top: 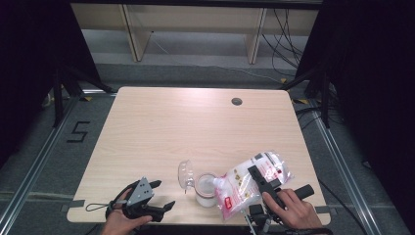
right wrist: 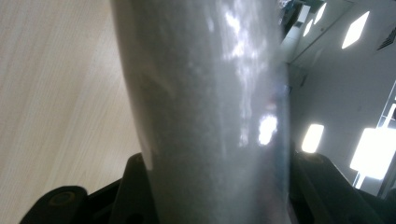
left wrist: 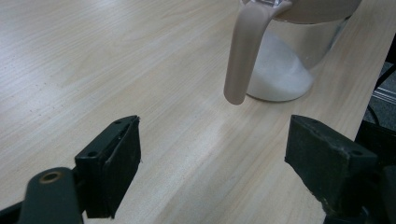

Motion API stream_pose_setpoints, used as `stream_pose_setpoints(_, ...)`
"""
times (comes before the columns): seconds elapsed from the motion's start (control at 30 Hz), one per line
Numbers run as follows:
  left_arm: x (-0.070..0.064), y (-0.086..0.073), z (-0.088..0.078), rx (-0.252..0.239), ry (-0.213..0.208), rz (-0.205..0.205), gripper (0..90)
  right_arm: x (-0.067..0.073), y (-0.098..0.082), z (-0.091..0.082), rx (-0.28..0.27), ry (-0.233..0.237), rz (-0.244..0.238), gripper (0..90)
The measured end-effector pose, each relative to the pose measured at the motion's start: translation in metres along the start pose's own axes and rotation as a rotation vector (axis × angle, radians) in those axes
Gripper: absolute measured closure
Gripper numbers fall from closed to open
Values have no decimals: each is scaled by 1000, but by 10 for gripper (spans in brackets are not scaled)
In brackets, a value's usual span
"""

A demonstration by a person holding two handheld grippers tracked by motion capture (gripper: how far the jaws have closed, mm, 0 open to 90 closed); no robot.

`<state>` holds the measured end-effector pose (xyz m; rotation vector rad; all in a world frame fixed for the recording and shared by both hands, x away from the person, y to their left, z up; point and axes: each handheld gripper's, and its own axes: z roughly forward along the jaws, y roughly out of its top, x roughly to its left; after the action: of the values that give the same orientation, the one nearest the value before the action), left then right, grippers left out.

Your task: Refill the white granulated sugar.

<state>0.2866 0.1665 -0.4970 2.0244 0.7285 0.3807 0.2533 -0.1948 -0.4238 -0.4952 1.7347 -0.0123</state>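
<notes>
You have a clear plastic bag [top: 247, 183] of white grains, with red print on it, tilted mouth-down over an open glass jar [top: 206, 191]. The jar stands upright near the tabletop's front edge, partly filled with white powder, its clear lid [top: 184, 174] hinged open to the left.

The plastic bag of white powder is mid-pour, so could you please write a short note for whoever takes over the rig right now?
Right claw: shut on the clear plastic bag of white powder with a red and white label, tilted with its lower end over the clear glass jar.
Left claw: open, holding nothing, near the table's front edge, left of the jar.
Jar: upright near the front edge, hinged lid swung open, white powder banked in the bottom.
Done: lid open, some powder in.
Left: probably finish pouring, set the bag down, close the lid.
</notes>
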Motion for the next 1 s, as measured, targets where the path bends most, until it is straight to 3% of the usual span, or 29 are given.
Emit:
stream_pose_setpoints(0.17,0,0,0,-4,-2,-4,180,-1,0,0,-2,-1,-4,607)
stream_pose_setpoints(0.27,-1,0,0,-9,3,-5,180,1,-1,0,2,4,18,608)
stream_pose_setpoints(0.33,-1,0,0,-9,2,-6,180,-2,-1,0,-8,-1,-18,608)
stream_pose_setpoints(0.4,-1,0,0,-9,2,-6,180,-1,-1,-1,-1,-1,3,608)
stream_pose_setpoints(0.87,-1,0,0,-7,-1,-11,180,-1,0,0,-8,5,10,609)
stream_pose_setpoints(0.93,0,0,0,-1,-2,-8,180,-3,0,1,-21,0,-20,609)
stream_pose_setpoints(1.0,-1,0,0,-5,-3,-12,180,-3,1,1,-26,-5,-17,610)
